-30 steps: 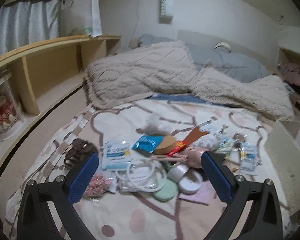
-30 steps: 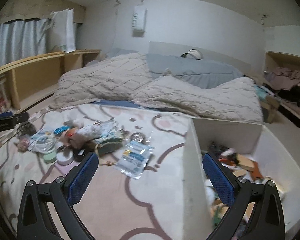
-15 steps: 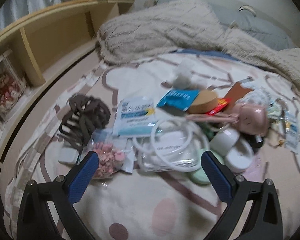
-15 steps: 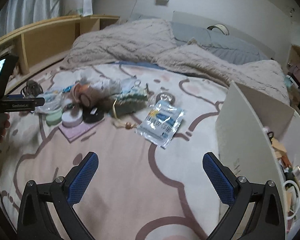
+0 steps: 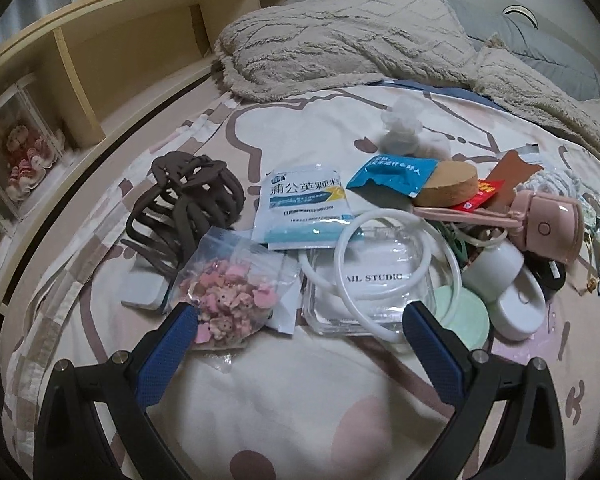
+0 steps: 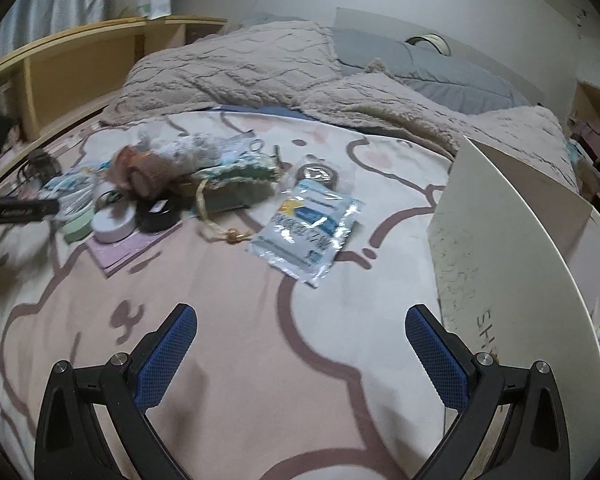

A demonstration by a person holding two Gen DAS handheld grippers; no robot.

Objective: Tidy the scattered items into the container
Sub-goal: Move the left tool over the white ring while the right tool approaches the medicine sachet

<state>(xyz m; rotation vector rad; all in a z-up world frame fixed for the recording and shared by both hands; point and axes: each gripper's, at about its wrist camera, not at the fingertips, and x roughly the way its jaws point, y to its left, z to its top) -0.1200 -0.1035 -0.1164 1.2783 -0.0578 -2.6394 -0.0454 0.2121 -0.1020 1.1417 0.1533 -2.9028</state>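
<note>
A heap of small items lies on the patterned bed cover. My left gripper (image 5: 300,316) is open just short of it, its fingers flanking a bag of pink charms (image 5: 230,296) and a clear case with a white ring (image 5: 374,280). A brown hair claw (image 5: 180,212), a blue-and-white sachet (image 5: 304,204) and a pink case (image 5: 548,230) lie beyond. My right gripper (image 6: 300,316) hangs open over bare cover, short of a clear sachet (image 6: 306,228). The white container (image 6: 512,240) stands to its right.
A wooden shelf unit (image 5: 100,52) runs along the left. A beige fleece blanket (image 5: 340,36) and grey pillows fill the far bed. White tubs (image 5: 516,308) and a green disc (image 5: 464,312) sit on the heap's right side. The left tool (image 6: 16,212) shows in the right wrist view.
The left gripper has dropped and moved in towards the heap, which now looks much larger. The right gripper swung left, away from the container's inside, and lowered over the cover.
</note>
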